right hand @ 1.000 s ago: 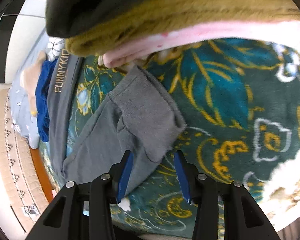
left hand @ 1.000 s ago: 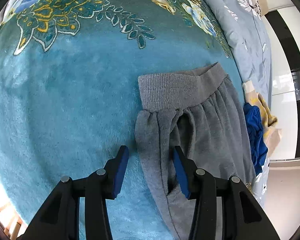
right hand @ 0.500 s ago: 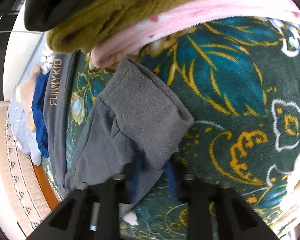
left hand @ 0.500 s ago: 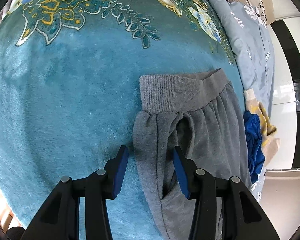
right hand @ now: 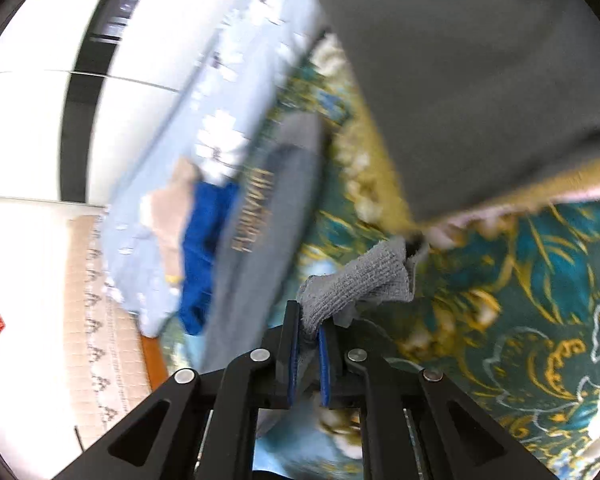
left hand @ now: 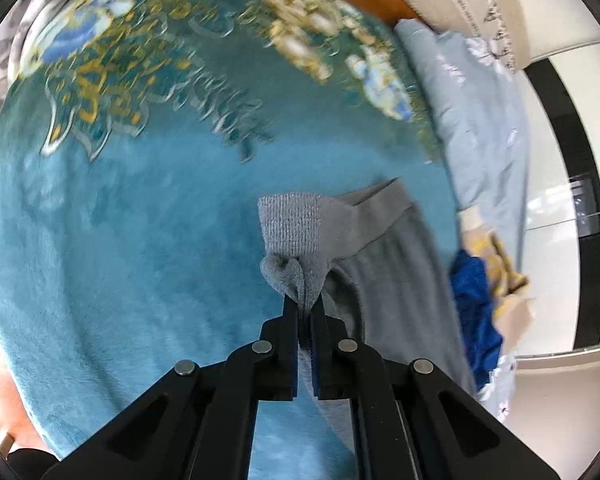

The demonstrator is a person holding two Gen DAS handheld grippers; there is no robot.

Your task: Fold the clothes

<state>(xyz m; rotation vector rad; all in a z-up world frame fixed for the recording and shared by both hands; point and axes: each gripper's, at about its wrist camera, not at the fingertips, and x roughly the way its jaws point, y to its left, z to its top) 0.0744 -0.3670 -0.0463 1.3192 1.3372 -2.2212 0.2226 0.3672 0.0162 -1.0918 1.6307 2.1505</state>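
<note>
Grey sweatpants (left hand: 388, 264) lie on a teal floral blanket (left hand: 120, 240). My left gripper (left hand: 305, 308) is shut on a bunch of grey fabric just below the ribbed waistband (left hand: 296, 228), which stands lifted off the blanket. In the right wrist view my right gripper (right hand: 308, 330) is shut on a ribbed cuff (right hand: 360, 280) of the sweatpants, raised above the blanket (right hand: 540, 280). The leg (right hand: 260, 232) with gold lettering stretches away to the left. Both views are motion-blurred.
A pale blue floral quilt (left hand: 484, 112) lies along the bed's far side, with a blue garment (left hand: 474, 312) and a beige-yellow one (left hand: 496, 252) beside the sweatpants. A stack of dark grey, mustard and pink folded items (right hand: 480, 80) hangs close above the right gripper.
Both grippers went from open to shut on the sweatpants: the left pinched fabric by the waistband, the right pinched the cuff. Both have lifted the cloth, and the right view has swung.
</note>
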